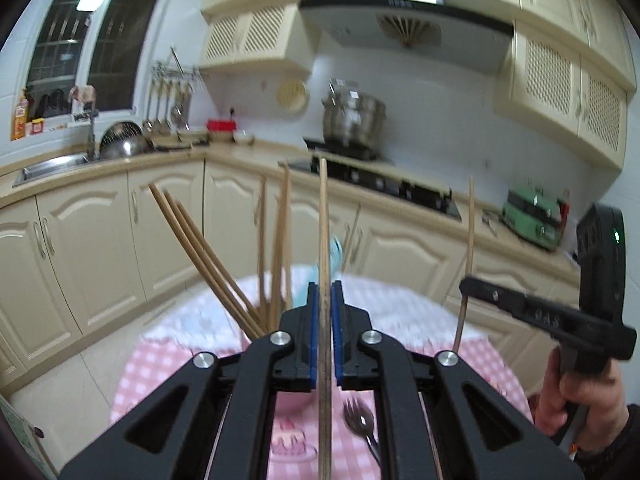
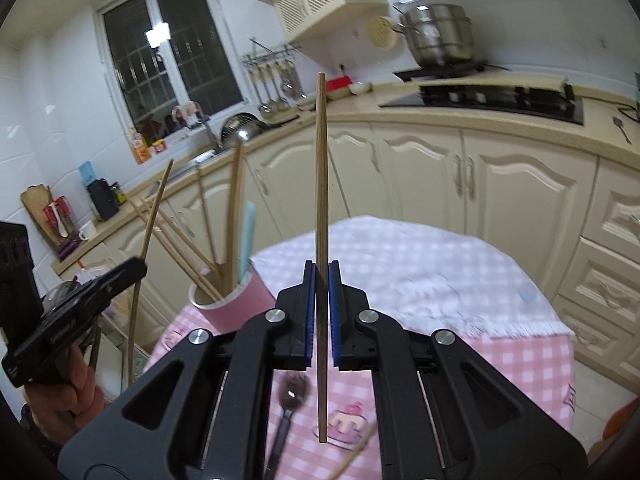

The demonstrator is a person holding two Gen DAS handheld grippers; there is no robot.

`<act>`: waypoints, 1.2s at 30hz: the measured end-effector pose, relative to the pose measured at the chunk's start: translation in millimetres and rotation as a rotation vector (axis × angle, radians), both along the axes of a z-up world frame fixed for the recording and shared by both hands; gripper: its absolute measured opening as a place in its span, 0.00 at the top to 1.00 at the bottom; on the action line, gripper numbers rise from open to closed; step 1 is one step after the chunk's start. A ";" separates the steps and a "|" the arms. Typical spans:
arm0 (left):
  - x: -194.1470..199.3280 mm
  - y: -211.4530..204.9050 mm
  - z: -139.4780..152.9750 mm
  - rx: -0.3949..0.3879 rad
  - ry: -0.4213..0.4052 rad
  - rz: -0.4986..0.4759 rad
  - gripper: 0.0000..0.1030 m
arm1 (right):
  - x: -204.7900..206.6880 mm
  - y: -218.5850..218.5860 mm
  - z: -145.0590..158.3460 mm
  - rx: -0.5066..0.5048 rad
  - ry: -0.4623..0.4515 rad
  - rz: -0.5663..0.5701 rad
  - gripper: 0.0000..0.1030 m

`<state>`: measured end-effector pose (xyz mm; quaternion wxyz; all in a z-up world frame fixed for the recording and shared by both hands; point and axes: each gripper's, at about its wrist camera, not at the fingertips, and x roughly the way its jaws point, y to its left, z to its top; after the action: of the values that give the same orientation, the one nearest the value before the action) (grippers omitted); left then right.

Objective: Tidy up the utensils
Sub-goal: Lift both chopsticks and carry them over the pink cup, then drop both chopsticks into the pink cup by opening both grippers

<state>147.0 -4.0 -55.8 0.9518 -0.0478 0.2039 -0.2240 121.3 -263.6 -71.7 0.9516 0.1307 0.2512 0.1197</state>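
My left gripper (image 1: 324, 292) is shut on a wooden chopstick (image 1: 323, 216) that stands upright. My right gripper (image 2: 322, 276) is shut on another wooden chopstick (image 2: 321, 160), also upright. A pink cup (image 2: 236, 300) on the table holds several wooden chopsticks (image 2: 236, 208) and a light blue utensil (image 2: 248, 232); the same bundle (image 1: 208, 256) fans out ahead of my left gripper, its cup hidden behind my jaws. A metal fork (image 1: 362, 426) and a metal spoon (image 2: 294, 396) lie on the cloth below the grippers. The right gripper shows at the right of the left wrist view (image 1: 532, 312), holding its chopstick (image 1: 470, 240).
The round table has a pink checked cloth (image 2: 460, 364) with a white towel (image 2: 420, 276) over its far half. Cream kitchen cabinets (image 2: 500, 184) curve behind, with a sink (image 1: 52, 164), a hob (image 2: 500, 96) and a steel pot (image 1: 354, 120). Another loose chopstick (image 2: 356, 456) lies at the front.
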 end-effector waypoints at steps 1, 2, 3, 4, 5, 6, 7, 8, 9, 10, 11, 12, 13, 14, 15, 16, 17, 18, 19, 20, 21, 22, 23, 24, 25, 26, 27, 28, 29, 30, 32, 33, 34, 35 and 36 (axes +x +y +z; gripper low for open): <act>2.8 3.7 6.3 -0.017 -0.021 0.015 0.95 | 0.9 3.3 5.2 0.001 -0.014 0.009 0.94; 4.2 5.9 11.6 -0.030 -0.035 0.023 0.95 | 2.8 7.6 11.9 0.001 -0.031 0.019 0.94; 7.5 8.2 16.1 -0.043 -0.048 0.032 0.95 | 3.9 10.3 16.5 0.000 -0.041 0.026 0.94; 11.6 10.6 22.4 -0.060 -0.068 0.044 0.95 | 6.8 14.8 23.9 0.002 -0.059 0.038 0.94; 15.3 11.7 26.5 -0.072 -0.081 0.051 0.95 | 8.3 17.2 27.8 0.004 -0.068 0.046 0.94; 17.4 12.8 31.5 -0.086 -0.096 0.058 0.95 | 11.2 21.9 34.8 0.002 -0.087 0.057 0.94; 22.0 13.4 37.6 -0.105 -0.117 0.065 0.95 | 13.4 26.2 40.3 0.000 -0.102 0.064 0.94; 23.9 13.4 41.6 -0.116 -0.130 0.069 0.95 | 16.3 29.9 45.2 0.000 -0.116 0.073 0.94; 26.5 13.0 46.4 -0.130 -0.147 0.075 0.95 | 20.8 35.1 51.9 0.003 -0.134 0.084 0.94; 29.4 11.8 50.5 -0.142 -0.161 0.080 0.95 | 24.4 39.4 57.0 0.003 -0.148 0.092 0.94; 34.3 10.5 55.5 -0.159 -0.182 0.084 0.95 | 27.1 42.2 60.6 0.002 -0.159 0.098 0.94; 37.0 8.7 59.1 -0.167 -0.198 0.087 0.95 | 32.2 46.6 65.5 0.005 -0.173 0.107 0.94; 40.1 6.3 62.6 -0.172 -0.216 0.092 0.95 | 35.9 49.1 68.2 0.008 -0.180 0.114 0.94; 44.4 2.8 66.6 -0.177 -0.240 0.101 0.95 | 40.4 52.4 72.0 0.012 -0.187 0.121 0.94; 48.1 0.5 68.9 -0.181 -0.253 0.107 0.95 | 45.0 55.4 75.4 0.014 -0.195 0.127 0.94; 51.6 -2.2 70.1 -0.183 -0.267 0.117 0.95 | 49.3 57.7 78.0 0.017 -0.200 0.133 0.94; 54.4 -4.7 71.6 -0.182 -0.279 0.128 0.95 | 54.5 60.8 80.9 0.021 -0.206 0.140 0.94; 57.0 -6.3 71.7 -0.182 -0.286 0.133 0.95 | 57.3 61.9 81.7 0.024 -0.210 0.144 0.94; 60.4 -7.8 70.9 -0.184 -0.292 0.140 0.95 | 60.5 64.0 82.7 0.024 -0.212 0.148 0.94; 64.6 -9.7 69.9 -0.185 -0.294 0.149 0.95 | 63.5 65.6 83.2 0.024 -0.213 0.151 0.94; 67.6 -9.8 68.5 -0.187 -0.292 0.155 0.95 | 67.1 67.7 83.2 0.025 -0.216 0.153 0.94; 71.5 -11.2 65.2 -0.190 -0.288 0.166 0.95 | 69.6 69.2 82.1 0.027 -0.216 0.155 0.94; 74.5 -12.5 62.3 -0.190 -0.283 0.173 0.95 | 72.3 70.5 81.5 0.029 -0.213 0.157 0.94; 77.5 -12.7 60.2 -0.190 -0.277 0.179 0.94 | 75.9 71.9 79.5 0.031 -0.210 0.158 0.94; 81.1 -14.4 55.5 -0.187 -0.267 0.190 0.95 | 78.4 72.3 77.7 0.030 -0.208 0.158 0.94; 84.0 -14.7 51.4 -0.184 -0.258 0.198 0.94 | 80.1 73.4 75.3 0.027 -0.204 0.159 0.94; 85.5 -14.2 47.3 -0.184 -0.253 0.205 0.94 | 82.3 74.8 71.7 0.025 -0.198 0.161 0.94; 87.5 -14.8 43.1 -0.182 -0.244 0.210 0.94 | 84.3 75.8 69.2 0.024 -0.192 0.162 0.94; 90.4 -15.3 38.7 -0.182 -0.233 0.215 0.94 | 86.2 76.3 66.6 0.023 -0.185 0.164 0.94; 92.6 -15.6 35.0 -0.181 -0.226 0.222 0.94 | 88.4 76.5 63.7 0.023 -0.180 0.165 0.94; 95.6 -16.9 28.3 -0.177 -0.214 0.226 0.95 | 91.2 76.6 59.2 0.022 -0.171 0.166 0.94; 96.2 -17.4 25.7 -0.175 -0.213 0.229 0.94 | 92.1 77.3 57.0 0.022 -0.168 0.167 0.94; 96.2 -18.2 23.3 -0.173 -0.212 0.231 0.94 | 93.4 78.3 55.1 0.020 -0.164 0.168 0.94; 97.0 -19.0 20.6 -0.170 -0.210 0.232 0.94 | 93.6 79.2 53.5 0.017 -0.162 0.169 0.94; 97.9 -19.0 18.2 -0.168 -0.207 0.234 0.94 | 94.4 79.7 52.2 0.015 -0.160 0.169 0.94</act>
<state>244.9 -23.0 -37.6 0.9800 -0.1271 0.0787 -0.1317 215.7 -183.9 -19.4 0.9541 0.1060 0.1835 0.2115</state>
